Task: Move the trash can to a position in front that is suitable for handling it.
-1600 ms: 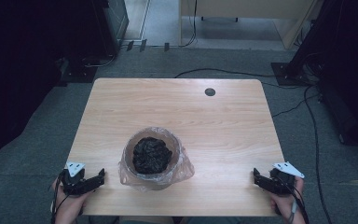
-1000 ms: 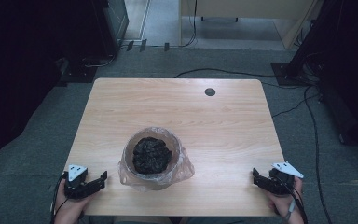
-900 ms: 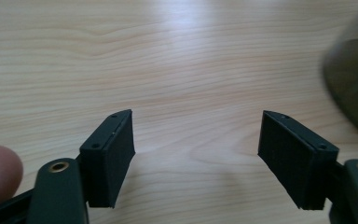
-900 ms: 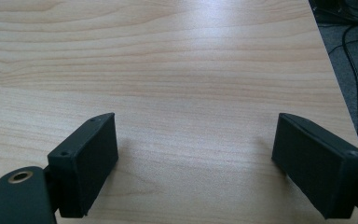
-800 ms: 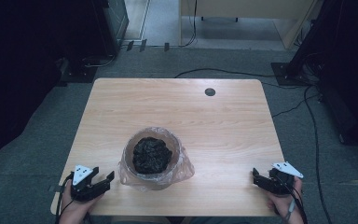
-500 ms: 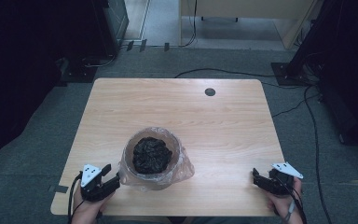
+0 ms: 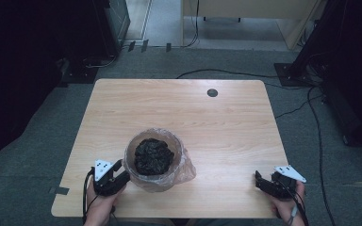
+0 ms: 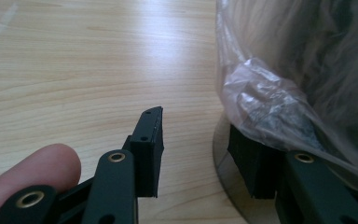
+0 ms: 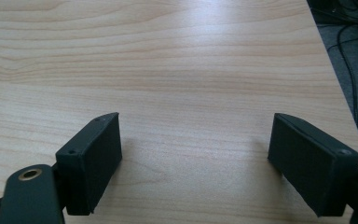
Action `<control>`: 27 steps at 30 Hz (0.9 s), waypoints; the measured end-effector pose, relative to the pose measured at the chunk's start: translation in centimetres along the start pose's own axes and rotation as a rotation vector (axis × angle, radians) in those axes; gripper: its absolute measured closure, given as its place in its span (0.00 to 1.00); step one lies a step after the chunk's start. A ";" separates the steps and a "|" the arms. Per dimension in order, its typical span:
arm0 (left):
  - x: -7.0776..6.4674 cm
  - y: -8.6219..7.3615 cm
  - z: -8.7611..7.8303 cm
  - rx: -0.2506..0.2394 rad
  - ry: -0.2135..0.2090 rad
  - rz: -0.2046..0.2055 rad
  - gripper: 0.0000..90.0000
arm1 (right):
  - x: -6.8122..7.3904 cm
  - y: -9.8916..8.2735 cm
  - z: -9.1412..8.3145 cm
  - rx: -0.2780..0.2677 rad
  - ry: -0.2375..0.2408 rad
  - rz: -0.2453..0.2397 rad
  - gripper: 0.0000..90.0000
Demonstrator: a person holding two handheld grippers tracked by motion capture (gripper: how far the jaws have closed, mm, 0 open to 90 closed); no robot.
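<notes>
Bin liner (image 7: 184,170), thin, slippery, crumpling; left tool (image 8: 205,154) had just been closing, unclenched, around its loose rim fold; right tool (image 9: 196,163) released.

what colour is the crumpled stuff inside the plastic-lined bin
Black, a crumpled lump in the round bin lined with clear plastic; best in the high view.

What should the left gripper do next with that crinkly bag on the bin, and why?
Probably close the left gripper a little more on the plastic bag. Its jaws have just been closing, one is already tucked under the bag's loose fold at the bin's rim, and a gap is left between them.
</notes>
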State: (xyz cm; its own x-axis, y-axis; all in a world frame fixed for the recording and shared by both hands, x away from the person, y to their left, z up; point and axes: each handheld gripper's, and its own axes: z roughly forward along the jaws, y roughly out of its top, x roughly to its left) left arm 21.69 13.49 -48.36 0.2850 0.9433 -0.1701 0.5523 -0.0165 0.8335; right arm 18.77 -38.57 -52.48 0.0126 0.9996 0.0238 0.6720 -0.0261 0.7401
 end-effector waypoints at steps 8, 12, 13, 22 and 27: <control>-0.4 0.3 0.5 0.003 0.016 -0.022 0.63 | -0.1 0.2 -0.2 -0.006 -0.011 0.021 0.26; -0.7 0.5 0.8 0.011 0.022 -0.034 0.63 | -0.1 0.3 -0.3 -0.004 -0.004 0.050 0.26; -0.9 0.5 0.9 0.013 0.022 -0.034 0.63 | -0.1 0.3 -0.3 -0.004 -0.005 0.052 0.26; -2.2 0.8 1.7 0.016 0.008 -0.035 0.62 | 1.6 0.9 -0.9 -0.023 0.023 0.047 0.27; -2.9 0.9 2.1 0.021 -0.008 -0.023 0.61 | 3.2 1.8 -1.5 -0.053 0.056 0.031 0.27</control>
State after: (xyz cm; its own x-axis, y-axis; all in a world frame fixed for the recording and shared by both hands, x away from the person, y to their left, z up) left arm 22.98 10.01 -48.20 0.2782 0.9409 -0.1934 0.5752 -0.0019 0.8180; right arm 18.88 -35.40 -50.10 -0.0100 0.9964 0.0838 0.6318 -0.0587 0.7729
